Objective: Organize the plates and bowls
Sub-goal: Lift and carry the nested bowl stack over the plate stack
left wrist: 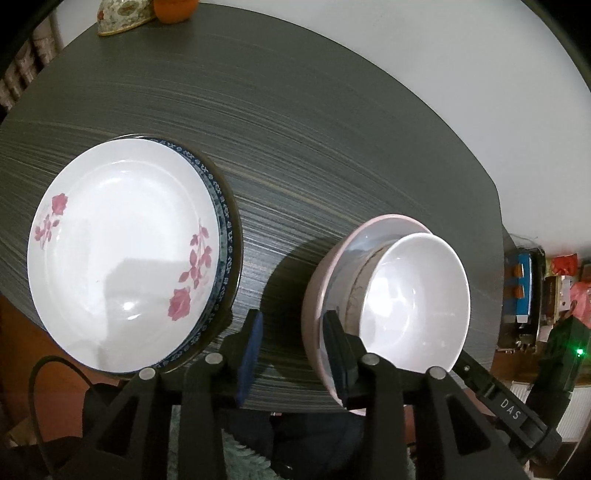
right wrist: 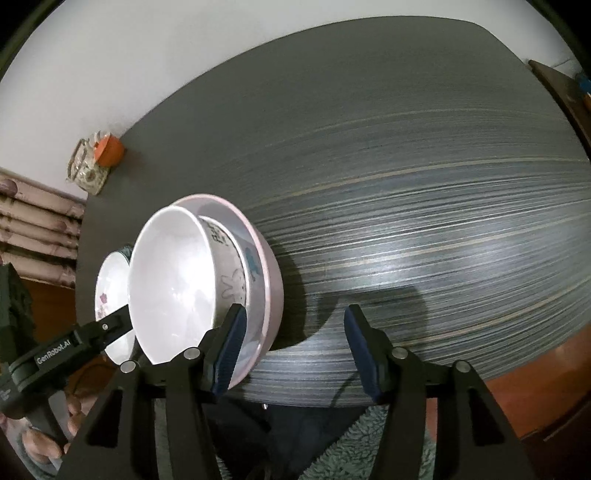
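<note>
Left gripper (left wrist: 293, 356): jaws spread wide, nothing clamped — the right-side pad sits against or just in front of the near rim of the pink bowl (left wrist: 314, 302), contact can't be confirmed; the left-side pad hangs over bare dark table (left wrist: 332, 129). Right gripper (right wrist: 295, 350): also wide open, holding nothing — its left-side pad overlaps the near edge of the bowl stack, the right-side pad is over the table edge. Bowl stack near the front edge: white bowl (left wrist: 413, 299) nested on top, a printed bowl (right wrist: 231, 273) with a line drawing under it, pink bowl at the bottom. Just left of it, apart, the plate stack: rose-print plate (left wrist: 122, 251) sitting on a blue-rimmed plate (left wrist: 225, 221). At the table's far corner, a floral box (left wrist: 122, 14) touching an orange object (left wrist: 173, 9).
</note>
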The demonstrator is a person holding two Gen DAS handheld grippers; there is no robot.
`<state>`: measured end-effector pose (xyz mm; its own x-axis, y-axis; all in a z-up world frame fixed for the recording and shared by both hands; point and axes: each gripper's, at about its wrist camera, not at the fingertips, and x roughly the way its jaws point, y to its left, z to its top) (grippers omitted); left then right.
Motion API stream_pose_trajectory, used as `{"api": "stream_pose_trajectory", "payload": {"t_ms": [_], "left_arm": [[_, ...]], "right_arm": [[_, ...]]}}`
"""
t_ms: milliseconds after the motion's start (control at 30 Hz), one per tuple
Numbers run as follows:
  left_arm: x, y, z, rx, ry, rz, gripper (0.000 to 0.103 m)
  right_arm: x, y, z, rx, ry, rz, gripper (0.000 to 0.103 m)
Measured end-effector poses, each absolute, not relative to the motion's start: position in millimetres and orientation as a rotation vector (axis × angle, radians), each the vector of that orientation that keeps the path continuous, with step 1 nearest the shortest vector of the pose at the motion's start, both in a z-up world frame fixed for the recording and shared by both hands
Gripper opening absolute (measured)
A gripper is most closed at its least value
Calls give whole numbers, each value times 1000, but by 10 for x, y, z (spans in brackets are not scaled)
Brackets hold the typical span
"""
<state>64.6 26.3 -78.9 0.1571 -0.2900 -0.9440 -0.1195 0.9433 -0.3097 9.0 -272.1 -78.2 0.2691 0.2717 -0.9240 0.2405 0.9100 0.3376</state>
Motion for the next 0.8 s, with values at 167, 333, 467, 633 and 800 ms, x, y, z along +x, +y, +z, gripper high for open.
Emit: {"api": "stream_pose_trajectory", "payload": {"t_ms": [167,333,467,633,800], "left_arm": [[684,178,-881,-342,1437,-109,34],[724,117,-962,-337,1453,-107,34],[761,64,-1015,-340,1461,-108,34],[804,18,-1026,-329,1455,-101,34],[842,27,-1041,-330,1450,-102,32]], "right_arm": [[130,-2679,-828,455,1326,4,53],[168,-2675,-828,460,1324,-5,53],[204,-2679,-844,461,1331,-9,51],[239,-2659,-943,475,1358,-1,40],[295,-2568,-979,446,1363,-3,32]]}}
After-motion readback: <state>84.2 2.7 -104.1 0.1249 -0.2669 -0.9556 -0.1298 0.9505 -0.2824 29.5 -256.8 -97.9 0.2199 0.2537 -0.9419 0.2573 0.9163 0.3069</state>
